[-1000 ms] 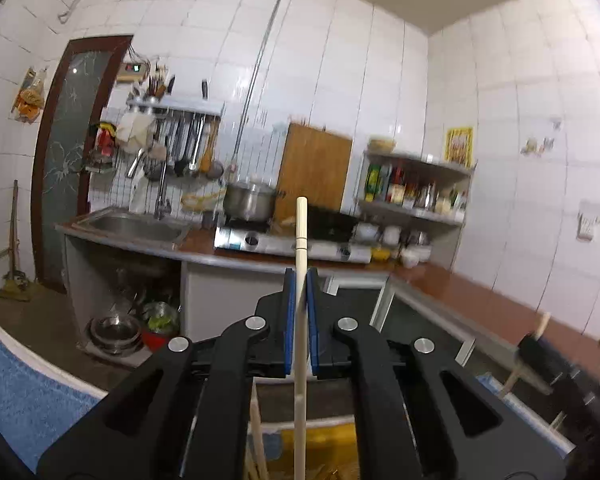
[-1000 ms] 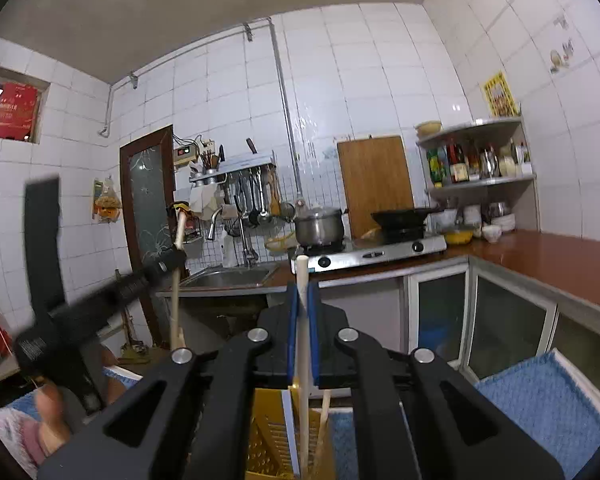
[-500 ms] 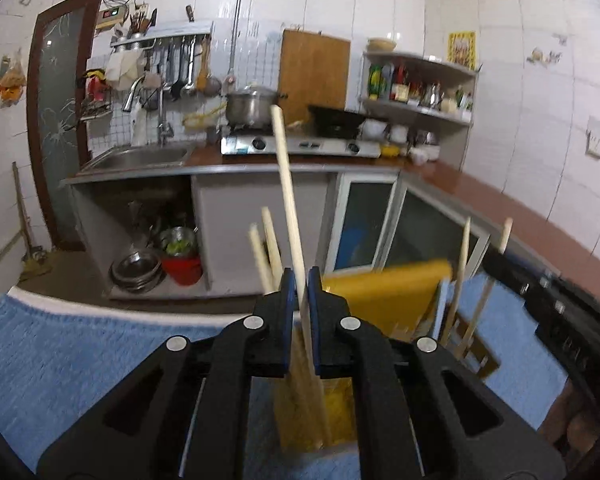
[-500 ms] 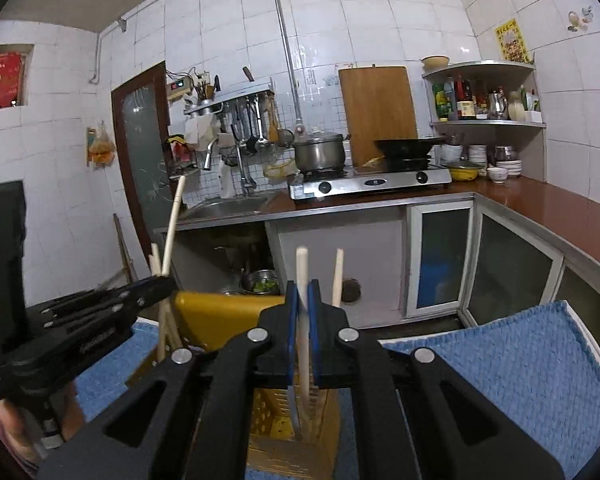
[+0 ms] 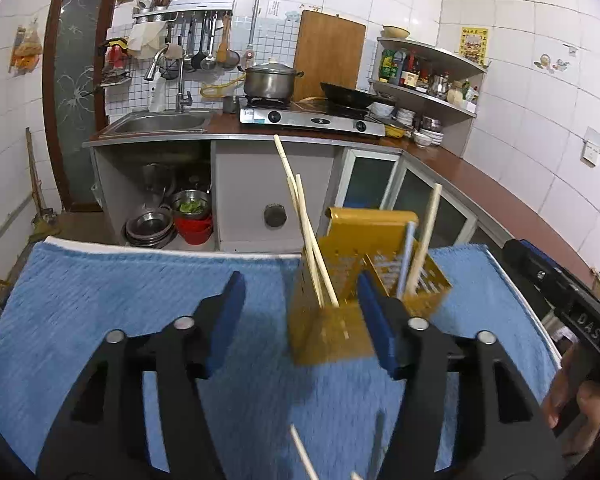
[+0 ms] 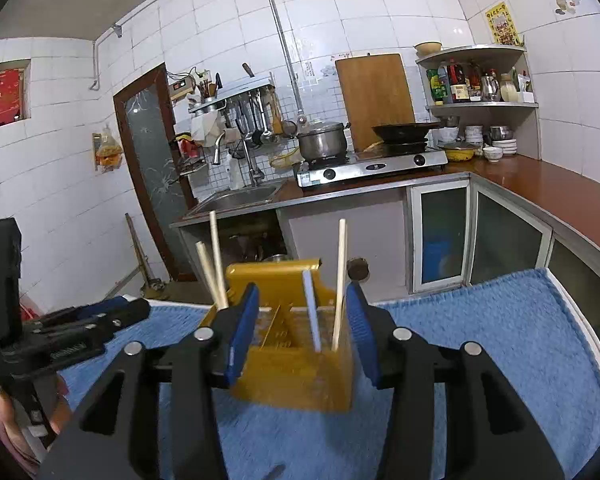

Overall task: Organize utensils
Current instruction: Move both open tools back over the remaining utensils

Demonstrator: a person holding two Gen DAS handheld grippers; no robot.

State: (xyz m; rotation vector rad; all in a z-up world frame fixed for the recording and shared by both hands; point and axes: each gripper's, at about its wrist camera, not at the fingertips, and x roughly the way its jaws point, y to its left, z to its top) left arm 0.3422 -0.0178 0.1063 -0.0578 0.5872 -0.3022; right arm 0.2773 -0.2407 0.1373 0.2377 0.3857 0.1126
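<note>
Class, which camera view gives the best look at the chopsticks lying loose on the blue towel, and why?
The left wrist view: loose chopsticks lie on the blue towel at the bottom edge, between the open left gripper's arms. The right wrist view shows none there, only chopsticks standing in the yellow holder.

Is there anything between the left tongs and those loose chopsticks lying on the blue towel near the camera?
Nothing visible. The left tongs, open, hang over the blue towel, and the loose pale wooden chopsticks lie just below them. The yellow plastic utensil holder stands farther back.
</note>
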